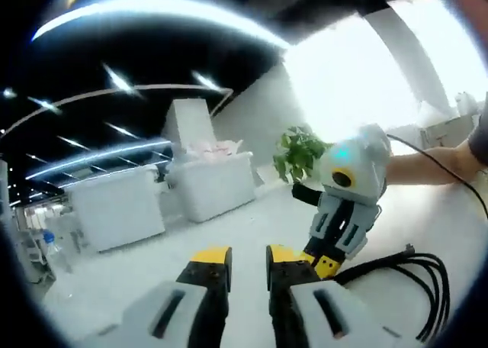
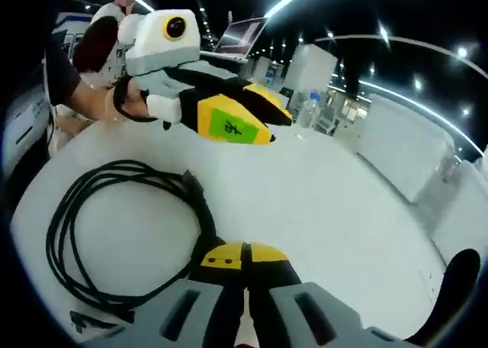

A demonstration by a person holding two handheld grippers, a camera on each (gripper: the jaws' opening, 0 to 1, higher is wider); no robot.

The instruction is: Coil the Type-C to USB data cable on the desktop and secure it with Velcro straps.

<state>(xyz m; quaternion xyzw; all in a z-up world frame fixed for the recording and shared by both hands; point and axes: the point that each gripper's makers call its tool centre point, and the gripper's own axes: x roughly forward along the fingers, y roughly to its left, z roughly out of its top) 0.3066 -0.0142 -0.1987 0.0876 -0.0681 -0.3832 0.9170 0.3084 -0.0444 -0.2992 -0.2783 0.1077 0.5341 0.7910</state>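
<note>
Black cable, coiled in loose loops, lies on the white bench. Our right tongs are pressed closed at the coil's edge, and the cable seems pinched between the tips, though we cannot be sure. Our left tongs hang above the bench with a narrow gap between the tips, gripping nothing. A green plant stands behind.
</note>
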